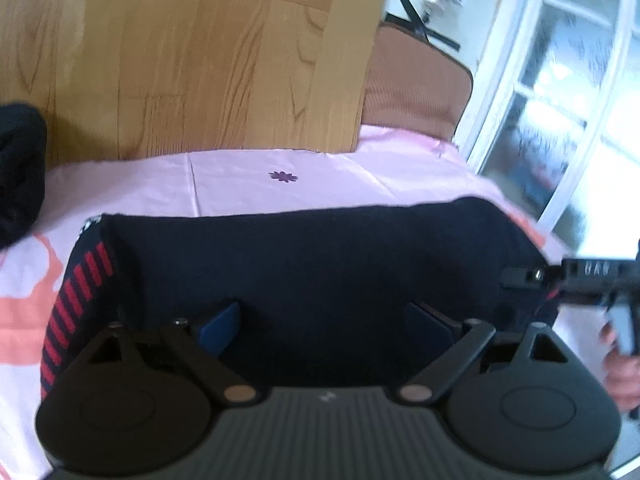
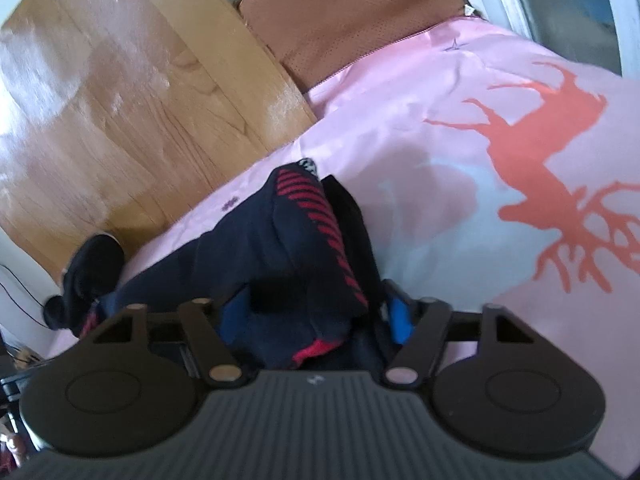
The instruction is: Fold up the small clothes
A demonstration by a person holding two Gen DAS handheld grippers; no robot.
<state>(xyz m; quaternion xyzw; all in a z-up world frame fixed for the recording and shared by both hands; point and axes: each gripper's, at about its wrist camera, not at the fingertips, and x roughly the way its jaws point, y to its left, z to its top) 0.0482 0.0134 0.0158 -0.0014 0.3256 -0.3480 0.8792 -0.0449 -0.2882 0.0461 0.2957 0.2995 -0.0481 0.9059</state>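
Note:
A dark navy garment (image 1: 320,264) with red striped trim (image 1: 80,292) lies on a pink bed sheet (image 1: 328,176). My left gripper (image 1: 324,320) stands open over its near edge, blue pads (image 1: 220,328) wide apart, cloth between them but not pinched. In the right wrist view the same garment (image 2: 280,248) is bunched up, its red stripes (image 2: 320,216) showing. My right gripper (image 2: 316,316) has its blue pads (image 2: 400,316) apart with a fold of cloth between them; whether it pinches is unclear. The right gripper also shows in the left wrist view (image 1: 524,276) at the garment's right end.
The sheet has an orange deer print (image 2: 560,168). A wooden headboard (image 1: 180,60) stands behind the bed. A brown cushion (image 1: 416,84) lies at the far corner. Another dark garment (image 1: 20,172) sits at the left. A white-framed window (image 1: 560,100) is on the right.

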